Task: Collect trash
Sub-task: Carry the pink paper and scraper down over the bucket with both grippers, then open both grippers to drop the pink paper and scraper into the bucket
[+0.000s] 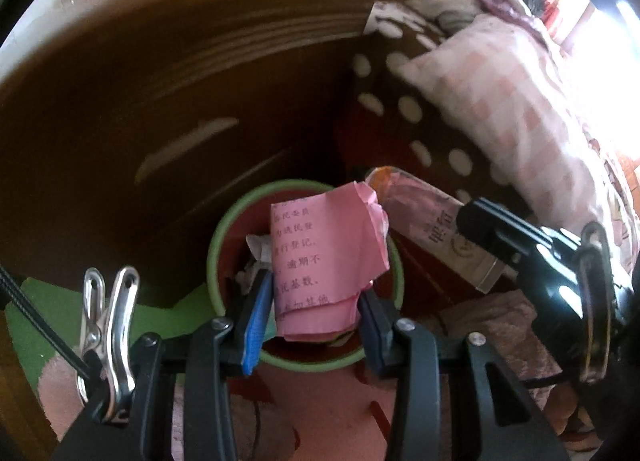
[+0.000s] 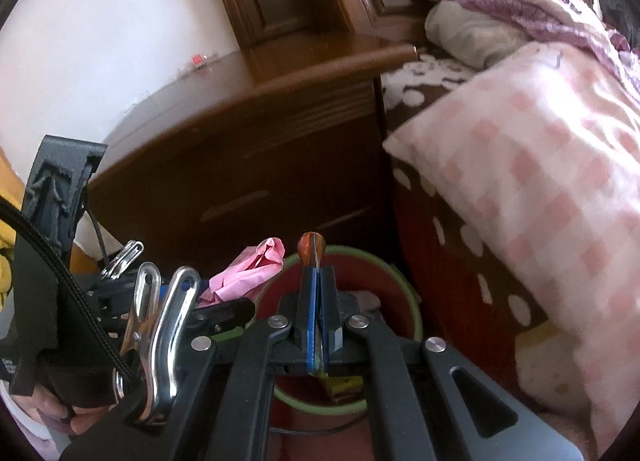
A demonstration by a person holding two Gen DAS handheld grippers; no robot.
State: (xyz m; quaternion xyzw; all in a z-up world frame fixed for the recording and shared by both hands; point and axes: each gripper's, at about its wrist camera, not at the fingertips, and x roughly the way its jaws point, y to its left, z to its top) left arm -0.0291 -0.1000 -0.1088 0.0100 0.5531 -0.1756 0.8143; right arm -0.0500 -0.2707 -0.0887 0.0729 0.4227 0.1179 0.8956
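Left gripper (image 1: 316, 297): clamped on a crumpled pink paper sheet (image 1: 324, 257) printed with Chinese text, held directly above the mouth of the green-rimmed bin (image 1: 214, 249). Right gripper (image 2: 319, 313): pinched tight on a flat wrapper (image 2: 313, 249), orange at its tip, poised over the same bin's near rim; seen from the left wrist as a pale printed pack (image 1: 436, 225) crossing the bin's right edge.

Recommended for the drop: lower both loads inside the rim before releasing; release one at a time to avoid paper catching on the wrapper; keep the sheet clear of the left edge, since crumpled paper likely springs open.

Bin contents: red interior, whitish crumpled scrap (image 1: 256, 249) against the left wall, a yellow-green item (image 2: 344, 385) at the near side. Remainder hidden beneath the grippers.

Bin stands between the wooden nightstand (image 2: 240, 165) and the bed (image 2: 520, 181).
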